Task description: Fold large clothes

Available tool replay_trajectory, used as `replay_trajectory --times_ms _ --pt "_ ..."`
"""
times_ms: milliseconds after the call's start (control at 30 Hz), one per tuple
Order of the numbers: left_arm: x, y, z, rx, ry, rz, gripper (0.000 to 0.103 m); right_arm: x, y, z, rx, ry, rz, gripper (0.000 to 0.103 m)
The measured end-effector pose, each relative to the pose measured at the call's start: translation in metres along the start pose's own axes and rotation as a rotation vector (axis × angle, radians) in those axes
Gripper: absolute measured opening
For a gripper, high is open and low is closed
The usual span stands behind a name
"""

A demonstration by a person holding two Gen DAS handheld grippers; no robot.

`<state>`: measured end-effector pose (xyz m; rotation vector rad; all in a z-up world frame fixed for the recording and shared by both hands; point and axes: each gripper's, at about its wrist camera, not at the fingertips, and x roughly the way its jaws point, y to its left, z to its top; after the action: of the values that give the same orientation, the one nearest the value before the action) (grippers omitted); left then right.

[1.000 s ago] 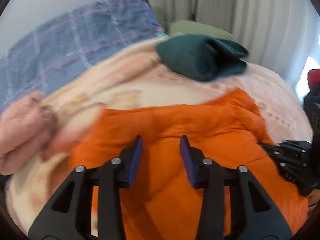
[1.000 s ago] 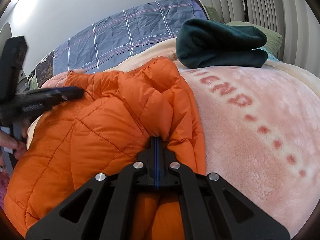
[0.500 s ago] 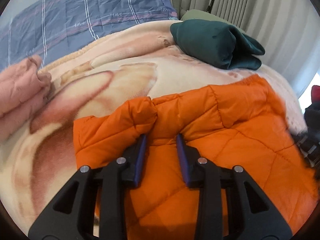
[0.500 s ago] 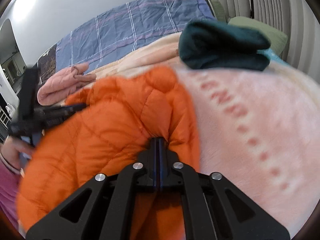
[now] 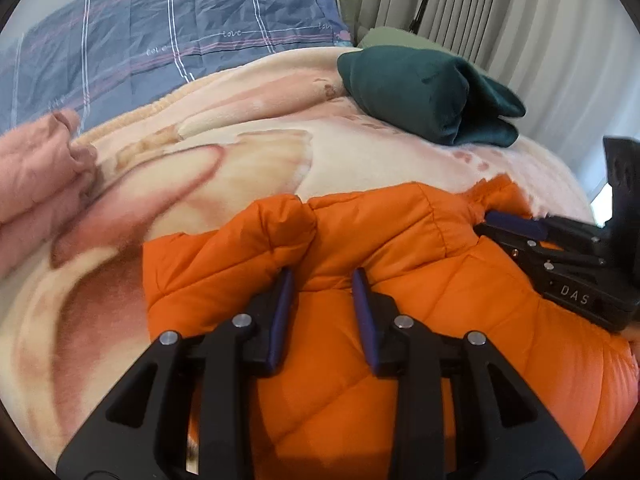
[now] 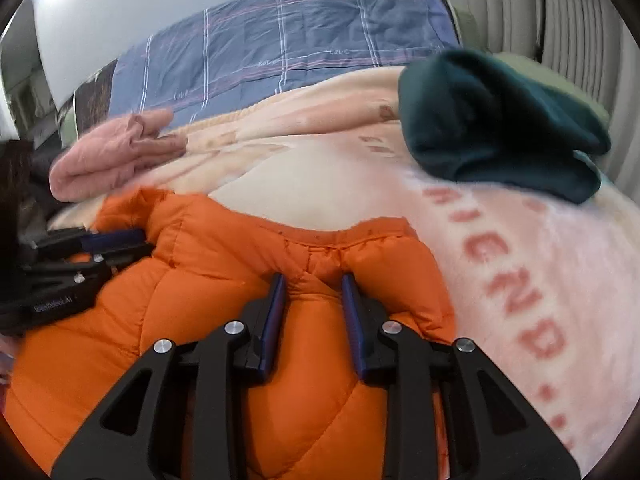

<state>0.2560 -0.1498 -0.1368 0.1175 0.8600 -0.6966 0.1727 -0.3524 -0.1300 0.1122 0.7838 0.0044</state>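
Bedding surrounds the work: a folded pink quilted garment (image 5: 36,176) lies at the left, a blue checked duvet (image 5: 168,40) behind, and a folded dark green fleece (image 5: 424,96) at the right, all on a cream and pink plush blanket (image 5: 248,160) over the bed. Nearer, the orange quilted puffer jacket (image 5: 400,300) lies on the blanket. The left gripper (image 5: 322,276) has its jaws parted over the jacket's upper edge; the right gripper (image 6: 311,280) likewise straddles a puckered ridge of jacket, not clamped.
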Motion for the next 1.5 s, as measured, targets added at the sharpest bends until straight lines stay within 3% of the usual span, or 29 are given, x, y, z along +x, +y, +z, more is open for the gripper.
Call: replay_trajectory --times_ms 200,267,333,400,433,467,600,700,733,833,933,1033,1100,1167,1200,1400,1500 --pt "-0.006 -0.001 0.003 -0.039 -0.013 -0.008 0.033 -0.002 0.009 -0.001 -0.047 -0.002 -0.042 0.029" --pt "-0.023 0.009 0.009 -0.122 -0.027 -0.067 0.032 -0.003 0.007 -0.001 -0.057 -0.012 -0.06 0.029" --pt "-0.042 0.024 0.014 -0.218 -0.089 -0.125 0.032 -0.005 0.007 -0.003 -0.059 -0.019 -0.068 0.029" --pt "-0.045 0.032 0.019 -0.232 -0.101 -0.075 0.03 -0.002 0.009 -0.002 -0.061 -0.016 -0.07 0.029" --pt "-0.036 0.033 0.018 -0.205 -0.062 -0.02 0.021 -0.002 0.009 -0.002 -0.062 -0.017 -0.07 0.029" --pt "-0.015 0.029 0.012 -0.125 0.006 0.028 0.018 -0.001 0.01 -0.003 -0.059 -0.019 -0.072 0.029" --pt "-0.004 0.015 0.001 -0.068 -0.003 0.102 0.016 0.001 0.011 -0.005 -0.06 -0.027 -0.083 0.028" --pt "-0.019 0.006 0.007 -0.036 0.02 0.144 0.016 -0.006 0.012 -0.003 -0.082 -0.032 -0.074 0.03" --pt "-0.026 0.005 0.008 -0.044 0.018 0.134 0.018 -0.011 0.012 -0.002 -0.089 -0.031 -0.065 0.031" --pt "-0.072 -0.005 0.005 -0.036 -0.065 0.052 0.04 -0.05 0.005 0.0 -0.057 -0.06 -0.03 0.034" --pt "-0.115 -0.03 -0.01 0.04 -0.128 -0.038 0.047 -0.107 -0.004 -0.016 0.027 -0.129 0.051 0.035" --pt "-0.125 -0.052 -0.032 0.1 -0.11 -0.15 0.055 -0.148 0.006 -0.049 0.0 -0.17 0.104 0.035" --pt "-0.114 -0.067 -0.044 0.146 -0.069 -0.153 0.058 -0.151 0.019 -0.079 -0.045 -0.134 0.101 0.035" --pt "-0.091 -0.079 -0.063 0.215 -0.042 -0.1 0.06 -0.13 0.02 -0.105 -0.03 -0.06 0.066 0.035" --pt "-0.085 -0.081 -0.067 0.23 -0.039 -0.1 0.06 -0.115 0.015 -0.119 0.003 -0.067 0.07 0.036" --pt "-0.076 -0.088 -0.069 0.245 0.003 -0.05 0.06 -0.115 0.021 -0.108 -0.026 -0.034 0.05 0.039" --pt "-0.095 -0.092 -0.071 0.252 -0.026 -0.021 0.059 -0.142 0.007 -0.106 0.059 -0.067 0.095 0.047"
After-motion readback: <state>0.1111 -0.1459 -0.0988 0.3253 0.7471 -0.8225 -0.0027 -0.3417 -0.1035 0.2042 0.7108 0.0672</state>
